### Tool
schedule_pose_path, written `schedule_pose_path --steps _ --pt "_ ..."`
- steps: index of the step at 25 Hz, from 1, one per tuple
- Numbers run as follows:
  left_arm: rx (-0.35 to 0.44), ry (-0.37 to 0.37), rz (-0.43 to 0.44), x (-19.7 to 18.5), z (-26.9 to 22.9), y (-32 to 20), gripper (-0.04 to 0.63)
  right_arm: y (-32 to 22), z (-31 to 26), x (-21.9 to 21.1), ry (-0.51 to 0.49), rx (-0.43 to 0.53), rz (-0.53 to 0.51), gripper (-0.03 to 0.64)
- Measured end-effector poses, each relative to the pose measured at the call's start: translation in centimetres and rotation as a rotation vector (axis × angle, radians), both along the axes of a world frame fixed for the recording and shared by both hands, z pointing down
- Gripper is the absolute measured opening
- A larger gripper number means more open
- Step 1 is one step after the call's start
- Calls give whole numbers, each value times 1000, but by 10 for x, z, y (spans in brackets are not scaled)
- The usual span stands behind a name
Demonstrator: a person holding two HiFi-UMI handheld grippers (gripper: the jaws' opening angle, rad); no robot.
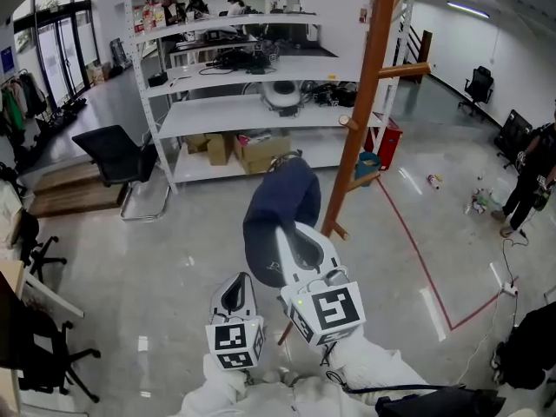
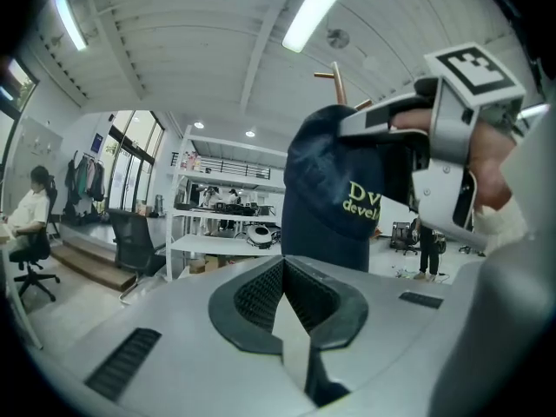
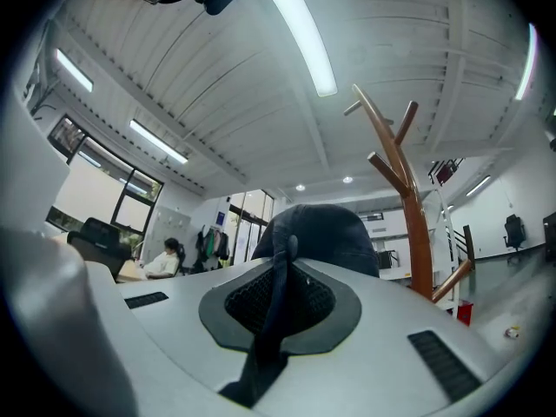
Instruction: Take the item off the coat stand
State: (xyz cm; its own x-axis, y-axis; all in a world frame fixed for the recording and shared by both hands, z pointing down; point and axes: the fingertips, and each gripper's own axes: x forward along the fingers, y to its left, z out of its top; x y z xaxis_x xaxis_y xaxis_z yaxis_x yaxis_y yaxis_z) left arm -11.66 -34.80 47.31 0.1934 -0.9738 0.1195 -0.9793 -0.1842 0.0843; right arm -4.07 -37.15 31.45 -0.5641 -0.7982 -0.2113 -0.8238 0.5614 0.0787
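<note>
Two grippers sit low in the head view, side by side and close together. The right gripper (image 1: 292, 235) is clenched on a fold of the navy cap (image 1: 280, 200); its own view shows dark fabric pinched between the pads, with the crown bulging beyond the jaw tips. The left gripper (image 1: 234, 292) is closed on nothing, and in its view the pads meet along one line.

We see the cap hanging in the air just beside the wooden coat stand (image 1: 367, 94), clear of the pole and with a gap showing between them in the right gripper view. Short pegs stick out from the pole at the cap's height and below it, so that edge is tight. Leftward, the grey floor (image 1: 174, 259) lies open as far as a black office chair (image 1: 113, 150). Rightward, a red tape line (image 1: 417, 250) runs across more bare floor. Behind the stand, a white shelving unit (image 1: 217, 115) closes off the far side.

Cardboard boxes (image 1: 261, 153) stand on the lowest shelf; we cannot tell what is in them.
</note>
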Motion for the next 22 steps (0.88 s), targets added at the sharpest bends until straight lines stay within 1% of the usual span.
schedule_pose_path --steps 6,10,15,18,22 --pt "-19 5 -17 -1 11 -3 0 -4 53 4 31 -89 4 20" --pt "-13 8 -35 -1 10 -5 0 -5 79 7 26 -112 -12 20" --pt "2 13 -53 1 4 -4 0 0 110 8 49 -151 -29 20" --pt "-1 17 -59 1 6 -3 0 5 121 7 48 -176 -47 20" --pt "-12 11 -97 -10 11 -5 0 11 122 10 53 -171 -69 20"
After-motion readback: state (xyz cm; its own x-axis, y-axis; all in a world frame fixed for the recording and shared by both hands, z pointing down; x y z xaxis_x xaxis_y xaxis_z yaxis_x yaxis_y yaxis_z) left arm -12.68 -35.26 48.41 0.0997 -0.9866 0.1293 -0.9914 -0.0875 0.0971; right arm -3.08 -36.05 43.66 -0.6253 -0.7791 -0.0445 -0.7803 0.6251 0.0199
